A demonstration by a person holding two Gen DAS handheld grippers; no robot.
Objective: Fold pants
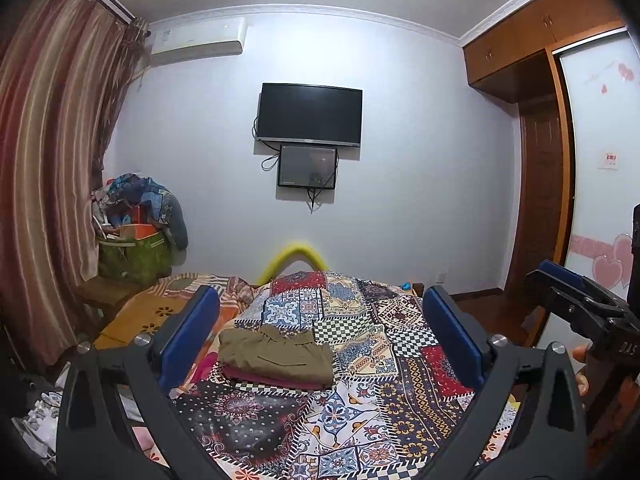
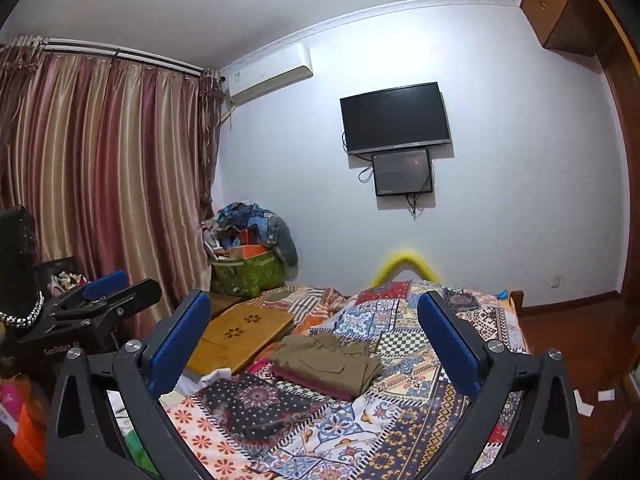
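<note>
Both tools stand apart and hold nothing: the left tool [image 1: 320, 340], black-framed with blue padded fingers, hangs spread above the near end of the bed, and the right tool [image 2: 316, 340], built the same, is spread just as wide beside it. Between their fingers, farther up the bed, lie the olive-green cloth pants [image 1: 276, 356], already folded into a neat rectangle and resting on a folded maroon garment [image 1: 260, 378], itself on the patchwork-patterned bedspread [image 1: 360, 420]. Folding looks finished, I judge; neither tool touches the cloth. Any next move calls only for pulling clear, or for fetching another pair
</note>
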